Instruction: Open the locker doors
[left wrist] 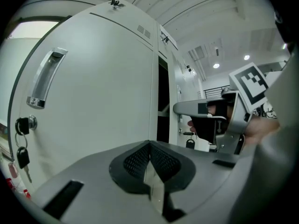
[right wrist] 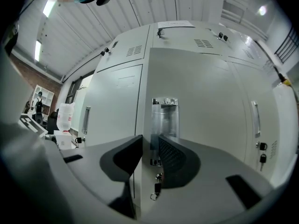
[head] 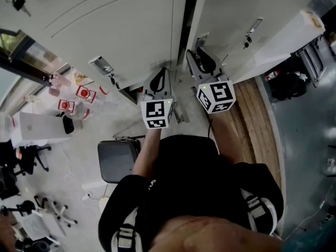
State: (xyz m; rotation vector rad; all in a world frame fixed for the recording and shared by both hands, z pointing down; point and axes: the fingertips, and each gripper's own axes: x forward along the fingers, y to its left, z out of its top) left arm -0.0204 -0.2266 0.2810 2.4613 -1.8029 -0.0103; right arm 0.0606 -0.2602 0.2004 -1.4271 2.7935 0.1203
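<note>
A row of pale grey lockers fills all views. My right gripper [right wrist: 150, 146] has its jaws closed on the left edge of a locker door [right wrist: 201, 106], level with its clear handle [right wrist: 163, 118]; keys [right wrist: 156, 188] hang below. In the head view that gripper [head: 202, 59] reaches to this door beside a dark gap. My left gripper [left wrist: 150, 155] is shut with nothing in it, in front of a closed door [left wrist: 103, 87] that has a handle [left wrist: 44, 80] and keys [left wrist: 22, 148]. The head view shows the left gripper [head: 160, 80] just left of the right one.
Another white door [head: 283, 41] swings out at the right. Bottles and red cups [head: 79, 96] stand on a surface at the left. A dark chair [head: 118, 159] is by my left side. A wooden strip [head: 257, 125] runs along the floor.
</note>
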